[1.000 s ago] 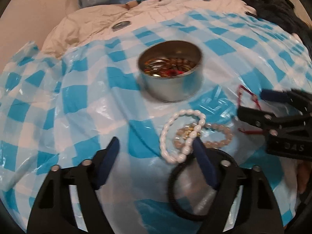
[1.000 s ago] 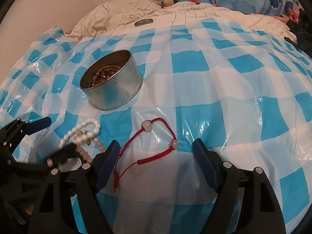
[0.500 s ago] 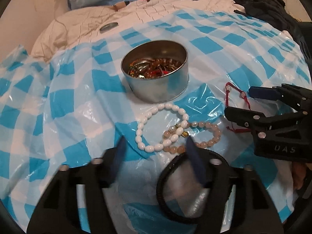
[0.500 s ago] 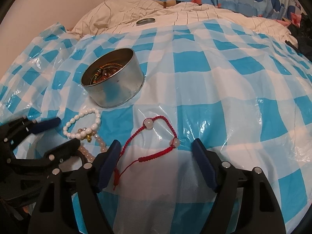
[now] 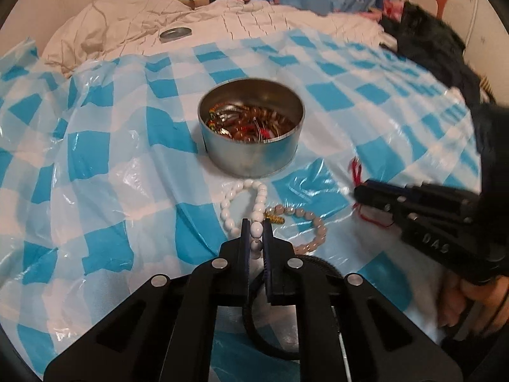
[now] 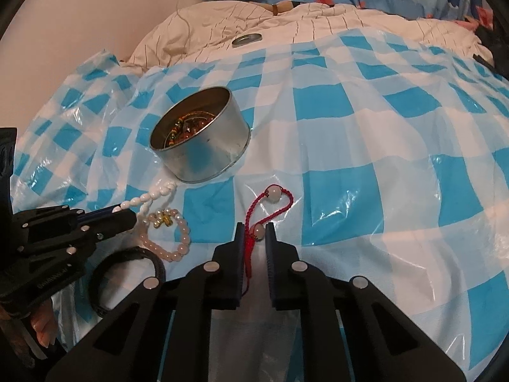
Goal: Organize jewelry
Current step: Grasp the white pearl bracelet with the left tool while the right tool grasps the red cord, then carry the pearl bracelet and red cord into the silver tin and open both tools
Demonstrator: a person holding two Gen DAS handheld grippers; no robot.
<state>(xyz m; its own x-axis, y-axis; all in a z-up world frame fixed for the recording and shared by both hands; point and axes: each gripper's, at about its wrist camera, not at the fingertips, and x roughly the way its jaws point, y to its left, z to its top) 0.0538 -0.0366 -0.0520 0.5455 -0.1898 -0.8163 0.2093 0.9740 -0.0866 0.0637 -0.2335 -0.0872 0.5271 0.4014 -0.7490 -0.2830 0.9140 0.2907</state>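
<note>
- The round metal tin [image 5: 251, 146] stands on the blue-and-white checked plastic sheet [image 6: 366, 146], toward its far left part, and already holds a tangle of beaded and metallic pieces, so part of the sorting looks done
- Four pieces are outside the tin, all on the sheet's near side in front of it
- The left gripper [image 5: 256, 234] is clenched on the white bead bracelet [image 5: 259, 200]; one white bead sits right between its pads, and the rest of the loop trails toward the tin's base, touching or nearly so
- The right gripper [image 6: 254, 237] is closing on the red cord bracelet [image 6: 270, 203]; the cord and a pale bead lie between its pads, which appear to pinch them
- The pink bead bracelet [image 6: 181, 238] with a gold charm lies untouched, partly under the white loop
- The black hair tie [image 6: 127, 277] lies nearest the sheet's near edge, untouched
- My judgement: two pieces are gripped but not yet lifted clear; both must go into the tin, then the pink bracelet and the hair tie remain
</note>
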